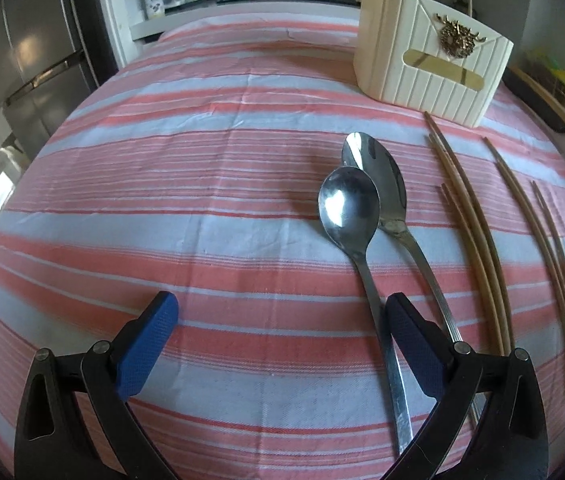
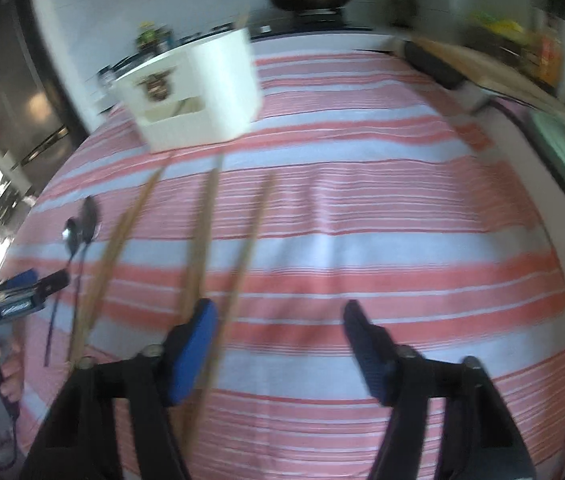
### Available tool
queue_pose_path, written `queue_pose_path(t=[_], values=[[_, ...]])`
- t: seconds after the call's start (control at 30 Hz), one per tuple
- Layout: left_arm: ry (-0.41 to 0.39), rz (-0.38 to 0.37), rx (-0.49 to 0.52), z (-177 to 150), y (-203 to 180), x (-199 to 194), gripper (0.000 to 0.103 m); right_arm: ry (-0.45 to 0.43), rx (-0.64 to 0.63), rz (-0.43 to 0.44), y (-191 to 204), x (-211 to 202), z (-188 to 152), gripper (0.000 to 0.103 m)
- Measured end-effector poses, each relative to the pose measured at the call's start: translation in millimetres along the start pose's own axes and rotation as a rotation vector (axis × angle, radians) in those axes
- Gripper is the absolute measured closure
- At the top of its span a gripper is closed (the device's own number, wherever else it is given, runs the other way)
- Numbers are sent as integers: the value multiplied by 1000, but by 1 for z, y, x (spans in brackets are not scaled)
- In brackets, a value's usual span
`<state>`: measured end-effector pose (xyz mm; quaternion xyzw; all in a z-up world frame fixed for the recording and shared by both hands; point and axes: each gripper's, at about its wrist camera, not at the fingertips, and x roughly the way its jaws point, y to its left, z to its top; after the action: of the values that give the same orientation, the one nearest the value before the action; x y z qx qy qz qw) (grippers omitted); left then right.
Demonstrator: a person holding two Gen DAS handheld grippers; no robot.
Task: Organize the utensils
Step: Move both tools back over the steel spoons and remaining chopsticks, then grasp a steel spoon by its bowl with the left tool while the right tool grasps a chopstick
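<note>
Nearest to us, the left gripper (image 1: 278, 316) is spread wide over the striped tablecloth (image 1: 202, 184), holding nothing. The handle of the nearer spoon (image 1: 348, 208) runs just inside its right finger (image 1: 414, 344); the second spoon (image 1: 378, 172) lies partly under the first, its handle passing beneath that finger. Right of the gripper, wooden chopsticks (image 1: 478, 216) lie in loose pairs.

The right gripper (image 2: 278, 340) is also spread and grips nothing; blurred chopsticks (image 2: 202, 228) lie by its left finger (image 2: 192, 352), one just inside it.

Farther ahead stands the cream utensil holder (image 1: 430, 68). One thin stick shows above its rim; we cannot tell what else it holds.
</note>
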<state>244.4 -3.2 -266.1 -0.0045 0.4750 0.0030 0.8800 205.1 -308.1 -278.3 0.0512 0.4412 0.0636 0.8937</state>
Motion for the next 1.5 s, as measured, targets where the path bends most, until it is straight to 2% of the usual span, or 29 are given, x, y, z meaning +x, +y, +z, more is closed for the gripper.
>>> queue_pose_path(t=[0.03,0.1,0.13,0.2,0.33,0.43,0.57,0.63,0.67,0.7,0.93,1.5], values=[[-1,-2,4,0,0,0,0,11,-8,0,4,4,0,57],[-1,-7,12,-1,2,-1,0,44,-40,-15,12,13,-1,82],[-1,-8,14,-2,3,-1,0,48,-53,-16,16,15,-1,83],[-3,-9,13,-3,7,-2,0,61,-97,-58,25,17,-1,94],[0,-8,2,-4,17,-2,0,65,-92,-175,13,15,0,96],[3,-5,-7,-3,24,-2,0,60,-94,-270,-2,11,-4,95],[5,-18,19,-3,26,-2,0,56,-67,-235,-12,7,-5,92],[6,-27,40,-5,27,-2,0,48,-58,-229,-17,6,-6,80],[6,-29,46,-6,29,-3,0,43,-49,-222,-20,4,-7,68],[6,-30,48,-7,30,-4,0,42,-37,-209,-21,5,-7,62],[18,-23,39,-8,40,-5,0,44,1,-159,-28,3,-9,61],[67,-36,46,-3,60,-3,0,70,-34,-157,-25,6,-7,57]])
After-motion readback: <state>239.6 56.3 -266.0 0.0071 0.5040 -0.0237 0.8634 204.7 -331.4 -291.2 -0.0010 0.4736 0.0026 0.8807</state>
